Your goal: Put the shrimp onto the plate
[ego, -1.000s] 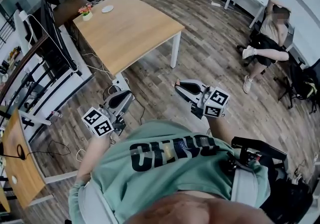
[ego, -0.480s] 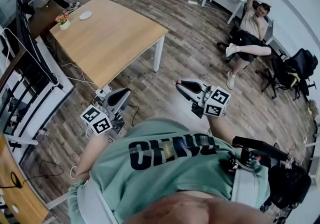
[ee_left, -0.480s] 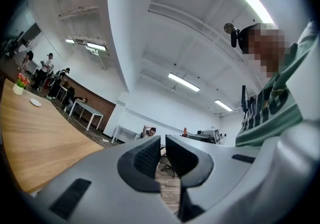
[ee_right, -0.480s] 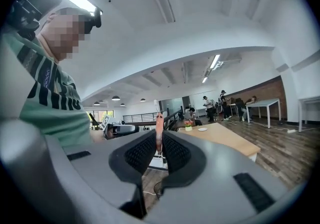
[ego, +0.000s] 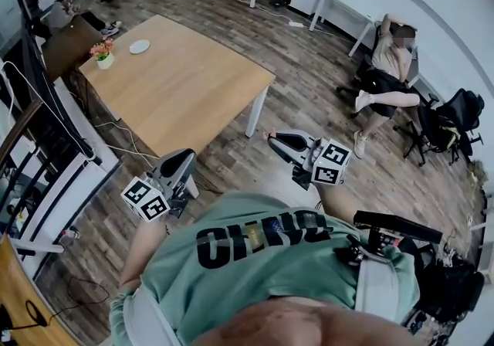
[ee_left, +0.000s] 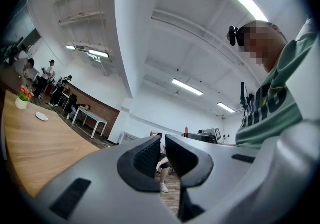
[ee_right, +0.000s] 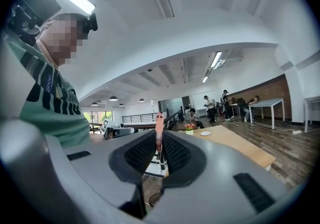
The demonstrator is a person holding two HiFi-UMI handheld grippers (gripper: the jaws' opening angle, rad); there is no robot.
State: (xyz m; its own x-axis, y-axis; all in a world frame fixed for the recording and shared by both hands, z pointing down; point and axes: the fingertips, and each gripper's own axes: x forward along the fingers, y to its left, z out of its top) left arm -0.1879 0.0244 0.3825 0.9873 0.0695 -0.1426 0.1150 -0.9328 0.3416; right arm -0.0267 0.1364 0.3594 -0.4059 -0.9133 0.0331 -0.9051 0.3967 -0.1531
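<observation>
Two grippers are held out level in front of a green shirt [ego: 255,267], the right one above the wooden floor [ego: 309,97]. The right gripper [ee_right: 160,137] is closed down to a narrow gap on the shrimp [ee_right: 159,125]. The shrimp is pinched upright between the fingers [ee_right: 142,152], with its pink end sticking up past their tips. Nothing is carried by the left gripper [ee_left: 163,142]. Its fingers [ee_left: 148,155] are set only narrowly apart, and through the slit only the legs of a distant seated person [ego: 390,66] are seen. The plate [ego: 140,46], small and white, is found well beyond both pairs of fingers, at the far end of the wooden surface [ego: 185,89], near a pot of flowers [ego: 103,56]. From the right fingers it is seen ahead and a little to the right; from the left fingers it is seen far off to the left. In the head view the left fingertips are seen close to the near edge of the surface.
</observation>
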